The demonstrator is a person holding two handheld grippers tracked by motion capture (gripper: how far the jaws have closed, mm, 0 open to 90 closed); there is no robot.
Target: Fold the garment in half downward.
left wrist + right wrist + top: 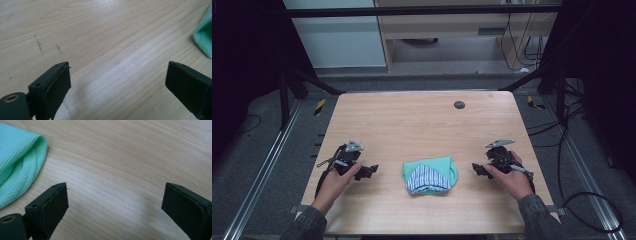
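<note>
Holding both claws spread wide and empty, I rest them low over the wooden table (412, 120). Left gripper (117, 80): the folded mint-green cloth (430, 175) lies ahead to its right, apart from the jaws. Right gripper (115, 200): the same cloth sits near its left jaw, not touching. A small dark disc (459, 104) lies far beyond both.

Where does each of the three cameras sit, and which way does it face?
High view: above the near table edge, looking forward and down on the light wooden table; both forearms enter below.
Left gripper view: on the left gripper, facing the tabletop; its open black fingers show.
Right gripper view: on the right gripper, likewise.
All share the folded mint-green knitted cloth with striped lining.
</note>
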